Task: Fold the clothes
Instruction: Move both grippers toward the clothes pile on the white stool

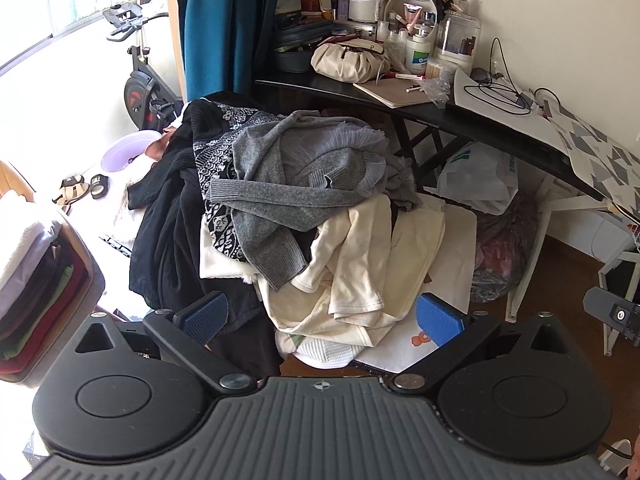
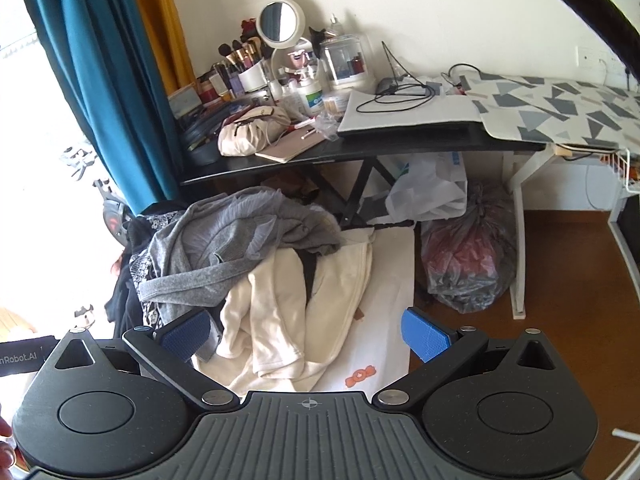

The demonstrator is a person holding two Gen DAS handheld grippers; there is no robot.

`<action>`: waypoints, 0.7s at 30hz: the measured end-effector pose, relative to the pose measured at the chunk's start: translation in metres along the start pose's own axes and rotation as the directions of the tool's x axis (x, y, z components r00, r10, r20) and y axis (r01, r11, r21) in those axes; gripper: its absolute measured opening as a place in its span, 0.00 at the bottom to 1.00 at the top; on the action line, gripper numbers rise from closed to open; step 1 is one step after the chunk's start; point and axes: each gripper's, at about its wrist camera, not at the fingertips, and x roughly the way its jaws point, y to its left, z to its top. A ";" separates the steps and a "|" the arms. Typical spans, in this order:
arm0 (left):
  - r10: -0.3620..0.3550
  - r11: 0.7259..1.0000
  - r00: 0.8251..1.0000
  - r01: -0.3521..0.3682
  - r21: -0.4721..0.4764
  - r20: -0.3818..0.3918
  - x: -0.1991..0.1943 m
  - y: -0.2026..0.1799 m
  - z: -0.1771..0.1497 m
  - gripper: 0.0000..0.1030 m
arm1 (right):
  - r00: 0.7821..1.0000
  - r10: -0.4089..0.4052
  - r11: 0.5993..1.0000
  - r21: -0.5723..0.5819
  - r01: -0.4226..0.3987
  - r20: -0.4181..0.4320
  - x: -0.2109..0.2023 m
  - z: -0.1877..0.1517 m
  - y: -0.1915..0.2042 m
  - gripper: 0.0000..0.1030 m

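A heap of loose clothes lies on the floor. A grey knit sweater is on top, a cream garment is in front, and black clothes and a patterned black-and-white piece are to the left. The right wrist view shows the same grey sweater and cream garment. My left gripper is open and empty, above the near edge of the heap. My right gripper is open and empty, above the cream garment.
A white mat lies under the heap. A black table crowded with cosmetics stands behind it. Plastic bags sit under the table. A stack of folded clothes is at the left. An exercise bike stands by the blue curtain.
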 end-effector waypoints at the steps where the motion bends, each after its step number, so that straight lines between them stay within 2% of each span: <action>1: -0.003 1.000 1.000 0.003 0.001 -0.004 0.003 0.000 0.001 0.99 | 1.000 -0.010 1.000 0.006 0.010 -0.001 0.002 0.001 -0.001 0.99; 11: -0.041 0.999 0.998 0.041 -0.001 -0.037 0.035 0.013 0.018 0.99 | 0.996 -0.088 0.994 0.070 0.089 -0.016 0.032 0.009 0.004 0.99; 16: -0.039 0.999 0.997 0.041 0.025 -0.063 0.065 0.033 0.034 0.99 | 0.993 -0.114 0.993 0.040 0.115 -0.035 0.065 0.017 0.040 0.99; 21: -0.037 0.999 0.998 0.039 0.022 -0.050 0.094 0.072 0.070 0.99 | 0.991 -0.117 0.993 0.007 0.117 -0.061 0.114 0.036 0.094 0.99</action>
